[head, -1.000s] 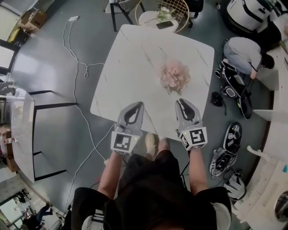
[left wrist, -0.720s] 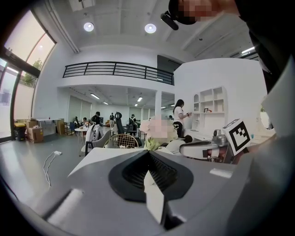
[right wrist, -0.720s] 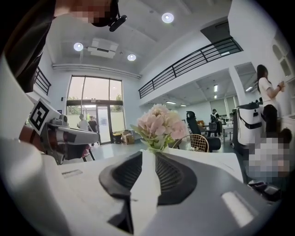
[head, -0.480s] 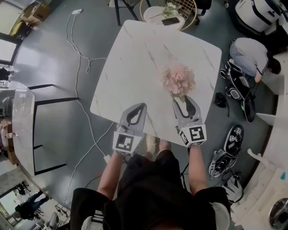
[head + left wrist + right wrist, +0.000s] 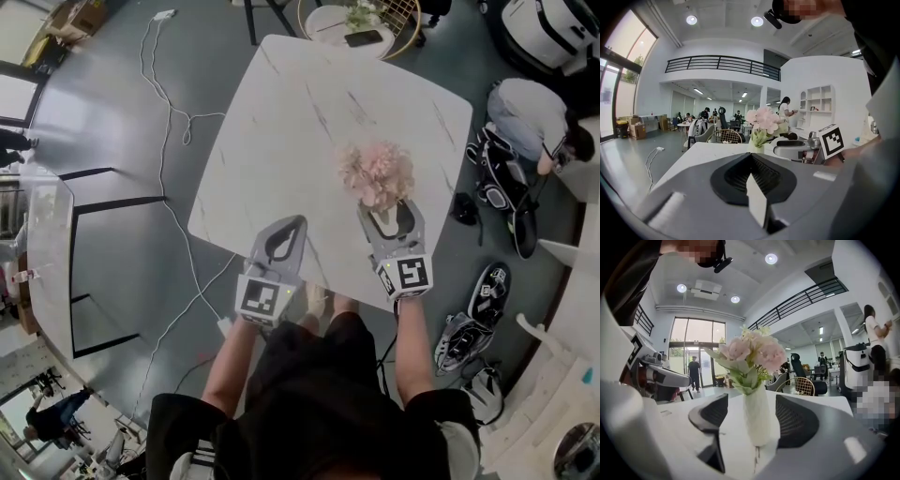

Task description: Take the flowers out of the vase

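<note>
Nothing is out yet: the flowers (image 5: 375,172) stand in the vase (image 5: 758,420) between the right gripper's (image 5: 386,212) fingers, which have just been spreading and touch nothing (all on the desk (image 5: 281,131)). The left gripper's (image 5: 294,225) fingers are pressed together, empty.

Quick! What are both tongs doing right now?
Left tongs: closed, empty.
Right tongs: open, jaws just been opening, vase standing between them, not squeezed.
</note>
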Demonstrator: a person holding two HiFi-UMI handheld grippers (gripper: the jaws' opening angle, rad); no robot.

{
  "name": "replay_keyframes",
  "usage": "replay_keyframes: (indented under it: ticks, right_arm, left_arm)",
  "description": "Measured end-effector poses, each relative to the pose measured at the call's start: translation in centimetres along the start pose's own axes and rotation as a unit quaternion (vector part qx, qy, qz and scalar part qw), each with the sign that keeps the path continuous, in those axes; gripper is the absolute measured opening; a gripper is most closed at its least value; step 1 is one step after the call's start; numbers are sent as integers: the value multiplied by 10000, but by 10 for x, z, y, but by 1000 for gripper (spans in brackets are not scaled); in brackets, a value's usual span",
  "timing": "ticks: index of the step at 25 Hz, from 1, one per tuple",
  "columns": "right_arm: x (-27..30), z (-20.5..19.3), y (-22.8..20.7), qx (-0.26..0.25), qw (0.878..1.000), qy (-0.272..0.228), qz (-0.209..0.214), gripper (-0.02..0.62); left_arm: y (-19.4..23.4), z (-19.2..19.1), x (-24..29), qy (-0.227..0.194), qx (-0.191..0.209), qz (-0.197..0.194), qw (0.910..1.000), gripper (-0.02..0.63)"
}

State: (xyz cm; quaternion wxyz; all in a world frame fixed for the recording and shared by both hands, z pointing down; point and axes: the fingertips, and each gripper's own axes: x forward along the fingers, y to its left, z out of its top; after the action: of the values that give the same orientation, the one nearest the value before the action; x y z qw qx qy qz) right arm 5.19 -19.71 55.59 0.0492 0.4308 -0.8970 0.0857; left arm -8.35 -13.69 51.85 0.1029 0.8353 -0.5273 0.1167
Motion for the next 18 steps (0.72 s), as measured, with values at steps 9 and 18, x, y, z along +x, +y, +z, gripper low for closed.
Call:
replay_keyframes:
  ticks: [9, 18]
  right_arm:
    - [19, 5, -4, -296, 9992, -239, 129, 376]
    - [35, 8, -12, -174, 9992, -328, 157, 377]
  left_arm:
    - [-1, -7, 10, 89, -4, -5, 10000, 8]
    - [5, -10, 16, 145, -25, 69, 9999, 8]
